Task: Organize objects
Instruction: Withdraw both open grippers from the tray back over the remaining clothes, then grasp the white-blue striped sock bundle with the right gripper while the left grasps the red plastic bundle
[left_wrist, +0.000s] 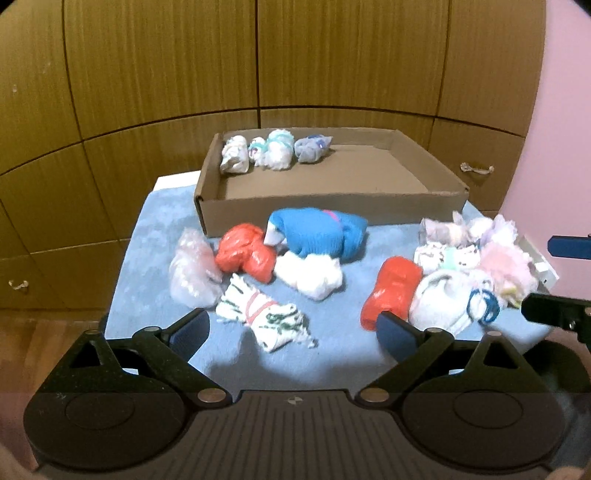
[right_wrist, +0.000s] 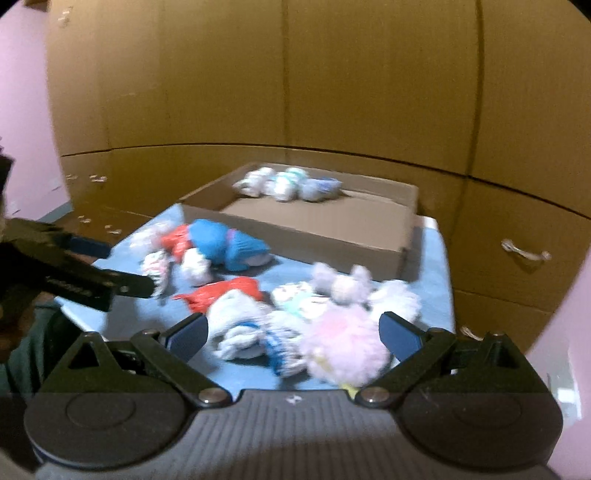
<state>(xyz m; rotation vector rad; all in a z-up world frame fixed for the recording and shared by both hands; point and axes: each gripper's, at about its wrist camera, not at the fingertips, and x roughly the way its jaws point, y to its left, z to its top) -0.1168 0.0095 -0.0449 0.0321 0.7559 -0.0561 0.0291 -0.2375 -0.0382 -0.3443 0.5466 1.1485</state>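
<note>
A cardboard tray (left_wrist: 332, 210) stands at the back of a blue mat (left_wrist: 155, 236) and holds three rolled sock bundles (left_wrist: 275, 149) along its far wall. Loose bundles lie in front: a blue one (left_wrist: 317, 232), two red ones (left_wrist: 245, 253) (left_wrist: 391, 291), a white one (left_wrist: 310, 275), a striped one (left_wrist: 262, 314). My left gripper (left_wrist: 291, 332) is open above the striped bundle. My right gripper (right_wrist: 293, 338) is open over a pink fluffy bundle (right_wrist: 343, 343) and a white one (right_wrist: 240, 328). The tray also shows in the right wrist view (right_wrist: 332, 229).
A pile of pastel bundles (left_wrist: 476, 251) sits at the mat's right edge. Wooden cupboard doors (left_wrist: 332, 55) with metal handles (left_wrist: 476, 169) stand behind the table. A pink wall (left_wrist: 565, 129) is at the right.
</note>
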